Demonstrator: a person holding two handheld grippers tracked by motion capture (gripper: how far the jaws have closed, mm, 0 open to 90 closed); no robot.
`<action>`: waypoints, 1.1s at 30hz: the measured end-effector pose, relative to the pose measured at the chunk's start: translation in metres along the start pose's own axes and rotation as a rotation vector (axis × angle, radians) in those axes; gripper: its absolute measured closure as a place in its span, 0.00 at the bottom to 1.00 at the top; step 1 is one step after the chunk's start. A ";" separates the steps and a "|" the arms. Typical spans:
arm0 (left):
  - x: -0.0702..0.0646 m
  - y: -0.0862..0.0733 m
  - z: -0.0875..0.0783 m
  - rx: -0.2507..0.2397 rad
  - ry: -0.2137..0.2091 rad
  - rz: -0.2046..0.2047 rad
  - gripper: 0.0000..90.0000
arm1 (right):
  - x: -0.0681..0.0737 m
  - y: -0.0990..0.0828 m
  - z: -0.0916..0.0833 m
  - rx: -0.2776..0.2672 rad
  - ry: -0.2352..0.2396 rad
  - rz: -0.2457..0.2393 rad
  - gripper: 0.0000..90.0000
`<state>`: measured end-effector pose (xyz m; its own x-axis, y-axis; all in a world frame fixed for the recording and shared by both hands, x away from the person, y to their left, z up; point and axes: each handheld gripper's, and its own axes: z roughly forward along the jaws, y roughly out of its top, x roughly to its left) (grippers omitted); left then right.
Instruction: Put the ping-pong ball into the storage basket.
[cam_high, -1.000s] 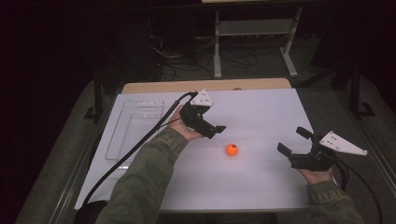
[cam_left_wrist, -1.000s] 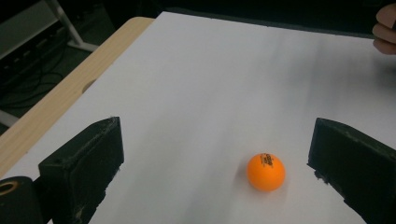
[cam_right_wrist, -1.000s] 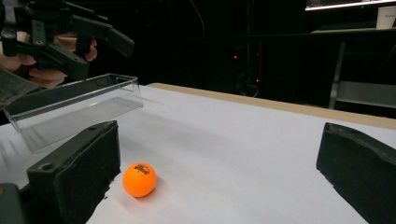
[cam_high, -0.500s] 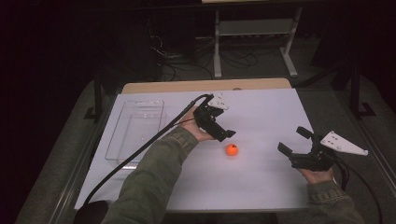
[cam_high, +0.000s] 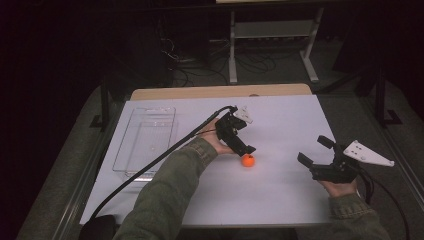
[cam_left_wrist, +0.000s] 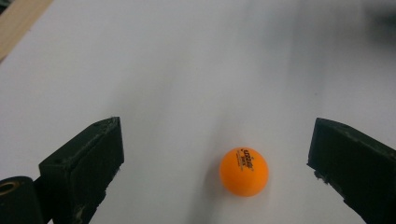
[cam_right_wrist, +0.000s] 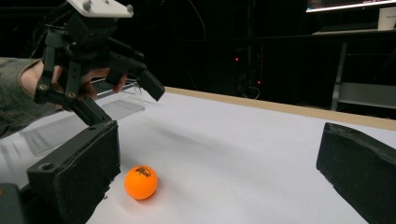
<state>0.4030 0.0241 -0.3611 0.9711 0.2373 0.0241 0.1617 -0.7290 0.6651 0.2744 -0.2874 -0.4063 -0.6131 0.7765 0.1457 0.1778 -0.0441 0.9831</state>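
The wide white table top (cam_high: 280, 200) has much bare room around the middle. A clear plastic rectangular tray (cam_high: 145, 137) lies near its left edge. The left gripper (cam_high: 245, 150) hangs just above the small orange ball (cam_left_wrist: 243, 171), jaws wide open (the ball lies between them), so the step looks like a grasp: lower, then close. The right gripper (cam_high: 314, 159) rests well apart, jaws also open.

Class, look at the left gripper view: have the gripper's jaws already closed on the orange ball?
No. The left gripper has both jaws spread wide, and the orange ball sits untouched on the white table between them.
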 end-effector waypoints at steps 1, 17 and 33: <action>0.000 0.000 0.001 -0.001 -0.006 -0.003 0.03 | 0.000 0.000 0.000 0.000 0.000 0.000 0.00; 0.000 -0.002 0.026 0.080 -0.079 0.015 0.03 | 0.000 0.000 0.000 -0.002 0.003 0.001 0.00; 0.002 -0.012 0.043 0.161 -0.096 0.019 0.08 | -0.001 0.000 0.001 0.001 0.005 0.002 0.00</action>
<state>0.4107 0.0057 -0.4011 0.9853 0.1657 -0.0408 0.1614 -0.8279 0.5371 0.2751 -0.2876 -0.4068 -0.6167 0.7732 0.1479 0.1793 -0.0450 0.9828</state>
